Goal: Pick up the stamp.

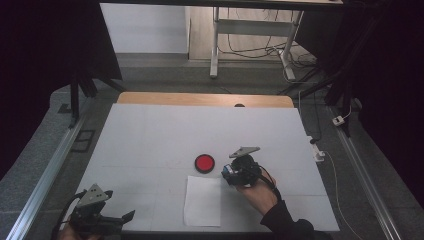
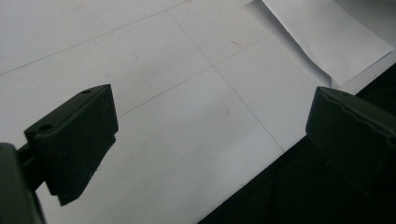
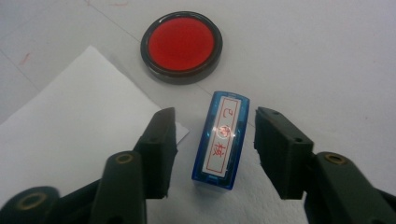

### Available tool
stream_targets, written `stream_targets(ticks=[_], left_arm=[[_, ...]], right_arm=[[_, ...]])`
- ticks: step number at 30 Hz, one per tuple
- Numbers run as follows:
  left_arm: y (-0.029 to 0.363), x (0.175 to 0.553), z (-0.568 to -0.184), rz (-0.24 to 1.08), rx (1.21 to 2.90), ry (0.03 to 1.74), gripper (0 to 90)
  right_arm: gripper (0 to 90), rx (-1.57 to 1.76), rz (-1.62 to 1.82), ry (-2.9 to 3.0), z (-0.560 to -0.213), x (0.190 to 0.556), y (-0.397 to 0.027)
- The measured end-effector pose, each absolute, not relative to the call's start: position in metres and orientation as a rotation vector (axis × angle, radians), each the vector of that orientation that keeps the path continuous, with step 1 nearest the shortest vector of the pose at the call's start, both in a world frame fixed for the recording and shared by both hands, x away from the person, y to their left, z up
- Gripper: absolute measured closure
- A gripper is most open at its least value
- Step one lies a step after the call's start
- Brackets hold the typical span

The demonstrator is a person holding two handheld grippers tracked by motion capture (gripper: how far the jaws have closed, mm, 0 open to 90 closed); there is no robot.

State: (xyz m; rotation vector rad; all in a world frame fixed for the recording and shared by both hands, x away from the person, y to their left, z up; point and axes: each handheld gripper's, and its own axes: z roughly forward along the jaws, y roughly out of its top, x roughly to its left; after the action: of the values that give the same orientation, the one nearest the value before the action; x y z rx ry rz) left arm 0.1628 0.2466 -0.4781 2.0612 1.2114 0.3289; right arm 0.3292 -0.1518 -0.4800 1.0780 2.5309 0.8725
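**Inspector:** Where is the blue stamp lying?

**Onlooker:** It is standing on the white table, label side up, red characters showing through its clear top. In the right gripper view it is sitting between the two black jaws of the right gripper. A sliver of table is showing on each side of it, so the pads are not pressing on it; the jaws are standing partly spread around it.

**Inspector:** What is lying around it?

**Onlooker:** The round red ink pad in its black rim is sitting at about eleven o'clock from the stamp, near but apart. The sheet of white paper is lying at nine o'clock, its corner reaching under the left-hand jaw, just beside the stamp.

**Inspector:** And from above?

**Onlooker:** In the high view the right gripper is hovering at four o'clock from the ink pad, a hand in a dark sleeve holding it. The paper is lying at six o'clock from the pad.

**Inspector:** The left gripper?

**Onlooker:** It is resting at the near left corner of the table, well apart, jaws spread wide, nothing between them.
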Motion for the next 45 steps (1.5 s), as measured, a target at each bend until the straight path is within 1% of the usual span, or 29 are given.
stream_targets(ticks=[1, 4, 6, 16, 22, 31, 41, 45], left_arm=[[0.247, 0.163, -0.478, 0.329, 2.062, 1.211, 2.7], [0.247, 0.163, -0.478, 0.328, 2.062, 1.211, 2.7], [0.246, 0.163, -0.478, 0.333, 2.063, 1.212, 2.7], [0.245, 0.163, -0.478, 0.338, 2.075, 1.210, 2.5], [0.245, 0.163, -0.478, 0.344, 2.068, 1.220, 1.7], [0.246, 0.163, -0.478, 0.351, 2.061, 1.232, 0.7], [0.248, 0.164, -0.478, 0.320, 2.046, 1.233, 1.0], [0.250, 0.165, -0.478, 0.284, 2.033, 1.227, 0.8]], right_arm=[[55.3, 1.078, 0.873, 2.531, -0.480, 0.329, -0.152], [65.0, 1.093, 0.856, 2.539, -0.481, 0.331, -0.151], [69.5, 1.143, 0.866, 2.534, -0.481, 0.333, -0.153], [70.3, 1.116, 0.905, 2.541, -0.477, 0.333, -0.156], [70.2, 0.977, 0.905, 2.564, -0.471, 0.330, -0.159], [70.4, 0.943, 0.927, 2.571, -0.468, 0.327, -0.161], [70.3, 0.919, 1.020, 2.555, -0.456, 0.324, -0.169], [70.3, 0.913, 1.041, 2.554, -0.452, 0.323, -0.173]])
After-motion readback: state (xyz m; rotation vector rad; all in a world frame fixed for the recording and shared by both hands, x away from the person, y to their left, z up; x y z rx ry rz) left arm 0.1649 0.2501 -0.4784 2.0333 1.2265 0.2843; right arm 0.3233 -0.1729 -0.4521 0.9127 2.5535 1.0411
